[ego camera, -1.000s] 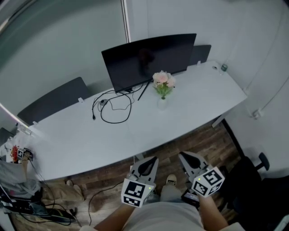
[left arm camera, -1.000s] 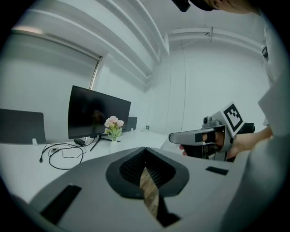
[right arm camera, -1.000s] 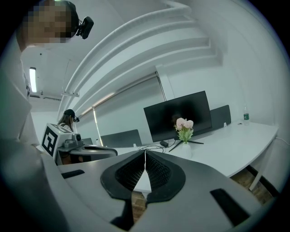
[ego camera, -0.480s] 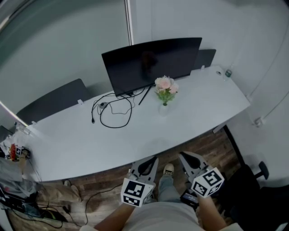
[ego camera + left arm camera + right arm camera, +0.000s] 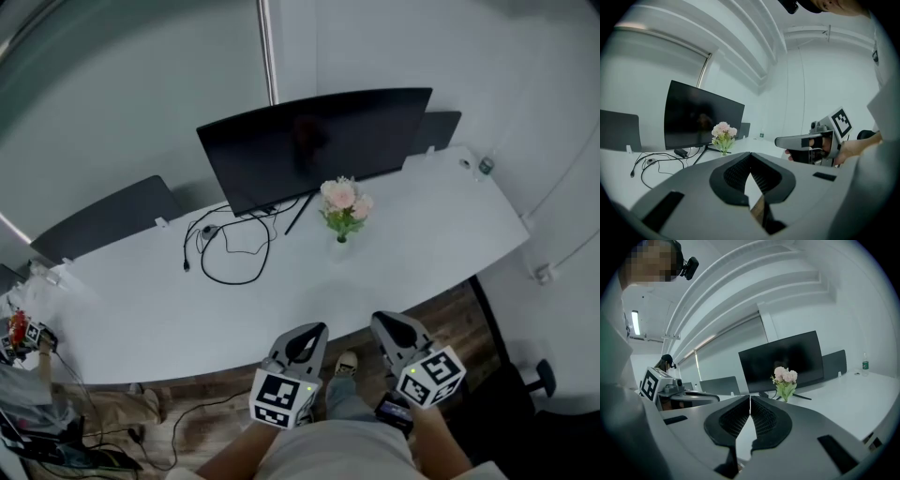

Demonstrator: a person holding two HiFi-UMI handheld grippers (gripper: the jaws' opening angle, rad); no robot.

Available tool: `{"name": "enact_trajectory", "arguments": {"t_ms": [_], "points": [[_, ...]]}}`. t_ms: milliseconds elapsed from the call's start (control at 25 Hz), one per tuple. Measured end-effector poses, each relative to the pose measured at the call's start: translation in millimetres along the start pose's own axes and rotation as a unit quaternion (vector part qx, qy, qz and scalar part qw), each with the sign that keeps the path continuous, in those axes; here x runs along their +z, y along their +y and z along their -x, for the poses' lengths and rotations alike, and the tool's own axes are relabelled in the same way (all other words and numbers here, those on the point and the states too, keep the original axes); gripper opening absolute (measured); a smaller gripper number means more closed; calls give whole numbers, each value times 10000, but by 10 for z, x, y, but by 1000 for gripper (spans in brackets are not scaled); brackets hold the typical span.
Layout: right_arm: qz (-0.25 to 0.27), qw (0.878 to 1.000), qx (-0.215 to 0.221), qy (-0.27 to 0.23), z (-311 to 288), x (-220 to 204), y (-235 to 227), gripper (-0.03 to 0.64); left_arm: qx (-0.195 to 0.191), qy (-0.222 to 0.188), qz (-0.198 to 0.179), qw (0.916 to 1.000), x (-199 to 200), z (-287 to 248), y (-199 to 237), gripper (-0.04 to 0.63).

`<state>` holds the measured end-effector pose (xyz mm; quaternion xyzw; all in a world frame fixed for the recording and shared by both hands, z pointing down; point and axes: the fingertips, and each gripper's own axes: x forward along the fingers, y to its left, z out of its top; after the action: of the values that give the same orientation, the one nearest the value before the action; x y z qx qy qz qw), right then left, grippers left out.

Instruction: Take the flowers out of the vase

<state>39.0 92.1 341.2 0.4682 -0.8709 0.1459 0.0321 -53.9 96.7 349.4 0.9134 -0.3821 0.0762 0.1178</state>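
- Approach step: left gripper, right gripper short of bench; fingers clenched, empty.
- Next: reach toward 12 o'clock, open, grasp flowers above vase.

An office workstation, plain and white-walled.
A long white desk carries a large black monitor, with loose cables trailing on the desk beside its stand. Dark divider panels line the desk's far edge. A black office chair sits off the desk's right end, on wood-plank flooring.
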Motion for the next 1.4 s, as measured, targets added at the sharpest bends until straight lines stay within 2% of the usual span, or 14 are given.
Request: {"name": "enact_trajectory", "arguments": {"t_ms": [760,1040,1400], "points": [[120,9983,532,183,-652,372,-1089,32,448,-72,90,9989,365,-1177,316,3],[166,9960,830,276,-786,403,-1249,32,632,-58,87,9979,420,-1396,325,3],[99,9954,891,341,-938,408,-1277,32,636,82,57,9979,453,-1461,442,3]]}}
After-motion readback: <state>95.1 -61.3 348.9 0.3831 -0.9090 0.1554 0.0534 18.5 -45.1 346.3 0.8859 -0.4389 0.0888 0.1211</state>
